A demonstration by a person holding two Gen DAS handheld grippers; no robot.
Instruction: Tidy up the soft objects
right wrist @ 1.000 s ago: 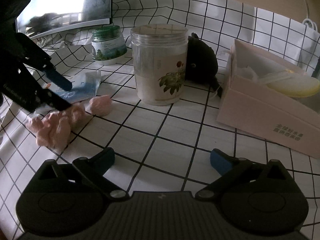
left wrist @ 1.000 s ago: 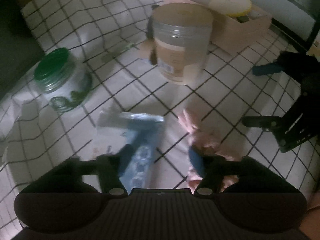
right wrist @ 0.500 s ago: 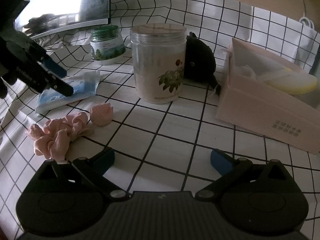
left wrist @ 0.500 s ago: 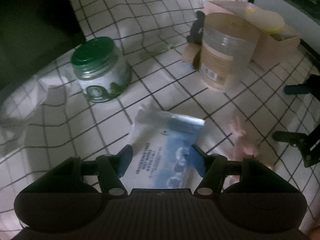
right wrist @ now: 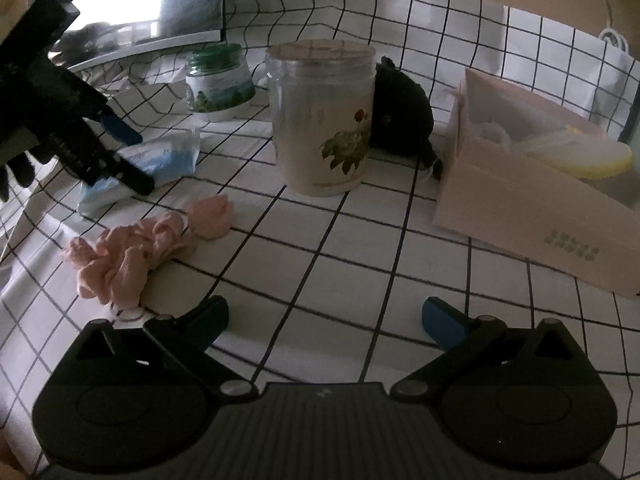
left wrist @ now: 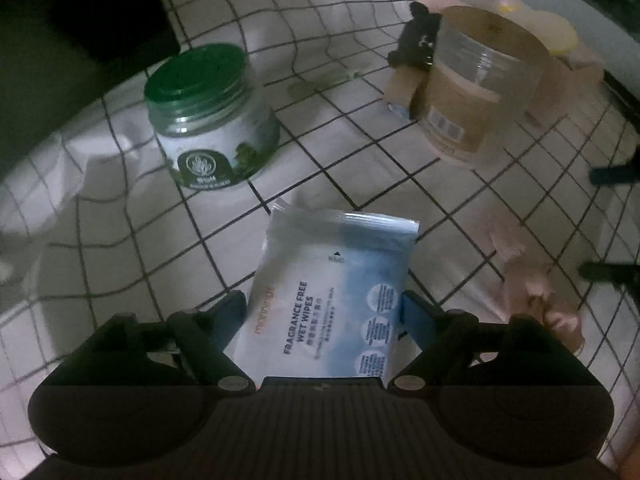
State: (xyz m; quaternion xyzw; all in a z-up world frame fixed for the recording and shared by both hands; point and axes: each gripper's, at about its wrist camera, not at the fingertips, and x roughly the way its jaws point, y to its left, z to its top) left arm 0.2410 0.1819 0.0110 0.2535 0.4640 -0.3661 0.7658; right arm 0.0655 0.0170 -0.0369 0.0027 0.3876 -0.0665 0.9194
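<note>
Step in hand, as judged: the approach to grasp the wet-wipes pack [left wrist: 332, 292]. The left gripper [left wrist: 322, 312], angled steeply down, is opening; the pack lies flat between its fingers, which straddle the pack's long edges, contact uncertain. The next move calls for lowering onto the pack and closing across its width, presumably before carrying it to the pink cardboard box [right wrist: 532, 216] at the tabletop's far right. The right gripper [right wrist: 326, 320] hangs spread and empty over bare cloth.

Surface: a tabletop under a white black-gridded cloth [right wrist: 360, 240], wrinkled toward the left edge; a monitor [right wrist: 132, 0] stands at the back. Ordered by size: the box, holding a yellow-rimmed pad; a clear flower-printed jar [right wrist: 324, 120] mid-table; a black plush toy [right wrist: 404, 112] behind it; a green-lidded jar [left wrist: 208, 120]; the pack; a pink scrunchie [right wrist: 124, 256] near the front left.
</note>
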